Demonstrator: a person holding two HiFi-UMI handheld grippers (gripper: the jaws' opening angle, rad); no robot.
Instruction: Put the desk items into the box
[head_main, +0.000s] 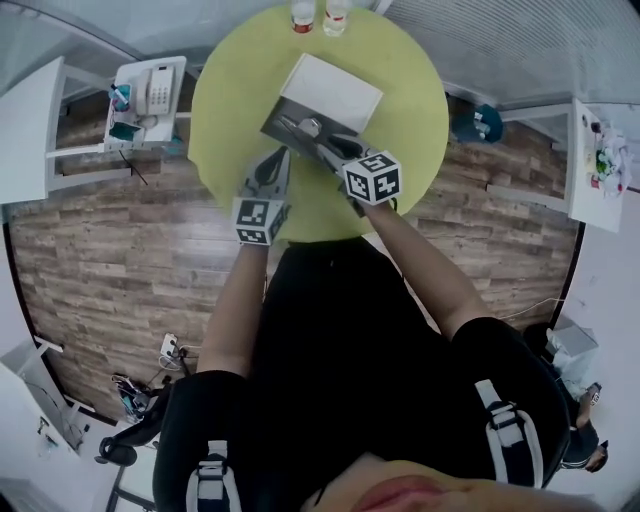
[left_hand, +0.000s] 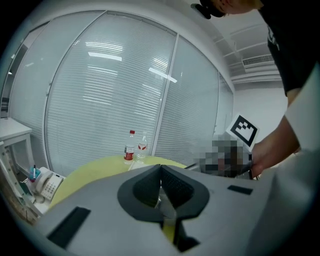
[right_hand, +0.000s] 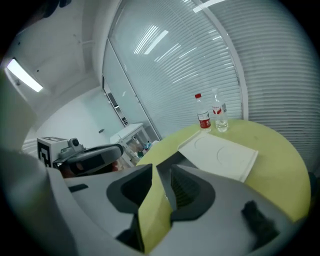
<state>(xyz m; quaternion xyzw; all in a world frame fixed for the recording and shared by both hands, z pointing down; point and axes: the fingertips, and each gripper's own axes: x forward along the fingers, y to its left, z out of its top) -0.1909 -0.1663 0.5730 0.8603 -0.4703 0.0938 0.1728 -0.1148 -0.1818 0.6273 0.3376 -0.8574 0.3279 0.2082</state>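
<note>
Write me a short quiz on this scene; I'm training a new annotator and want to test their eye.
1. True or false: the right hand-held gripper has its jaws apart with nothing between them.
2. How many bottles stand at the far edge of the round table?
3. What sits on the white stand left of that table in the head view? A: a telephone. B: a laptop. C: a kettle.

Key: 1 true; 2 two; 3 A.
</note>
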